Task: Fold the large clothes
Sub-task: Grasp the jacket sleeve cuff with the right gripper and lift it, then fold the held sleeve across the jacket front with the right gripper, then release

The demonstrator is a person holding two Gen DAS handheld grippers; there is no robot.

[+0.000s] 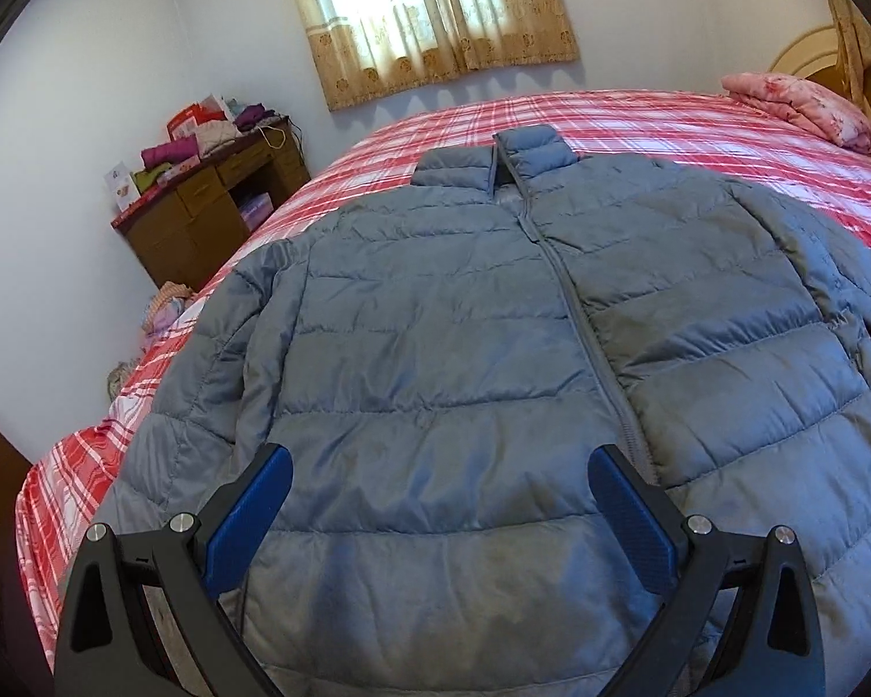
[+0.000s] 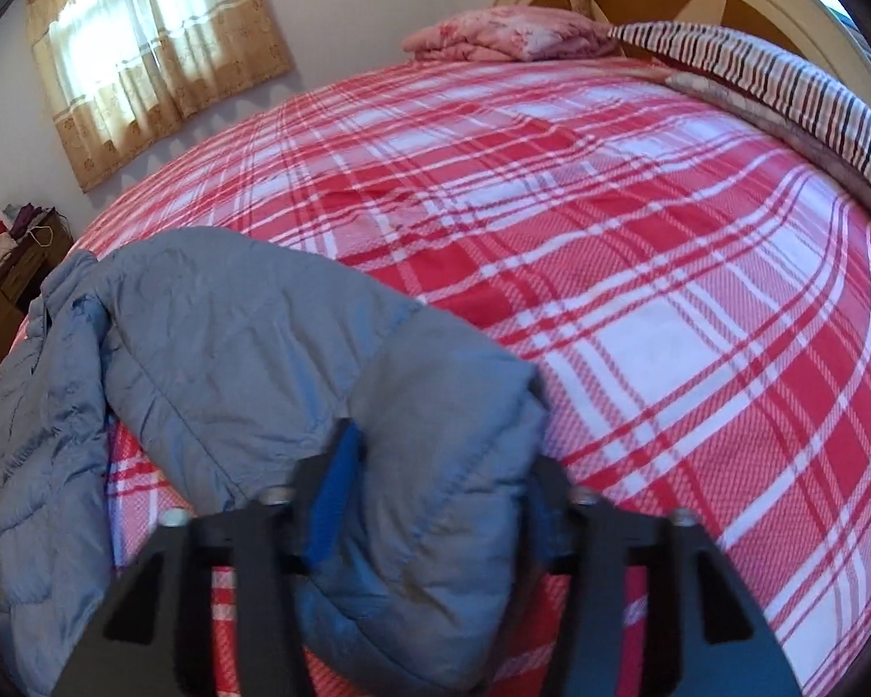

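Observation:
A grey-blue puffer jacket [image 1: 453, 313] lies spread front up on the bed, zipped, its collar toward the window. My left gripper [image 1: 438, 479] hovers open over the jacket's lower front, with nothing between its blue pads. In the right wrist view the jacket's sleeve [image 2: 249, 342] runs from the body at the left to its cuff end [image 2: 429, 499]. My right gripper [image 2: 444, 453] is shut on that cuff end, the puffy fabric bulging between the two fingers. The right finger is mostly hidden behind the fabric.
The bed carries a red and white plaid cover [image 2: 639, 267]. A folded pink quilt [image 1: 801, 107] and a striped pillow [image 2: 784, 75] lie by the headboard. A wooden desk [image 1: 209, 209] piled with clothes stands by the wall beyond the bed's left side, under a curtained window [image 1: 429, 11].

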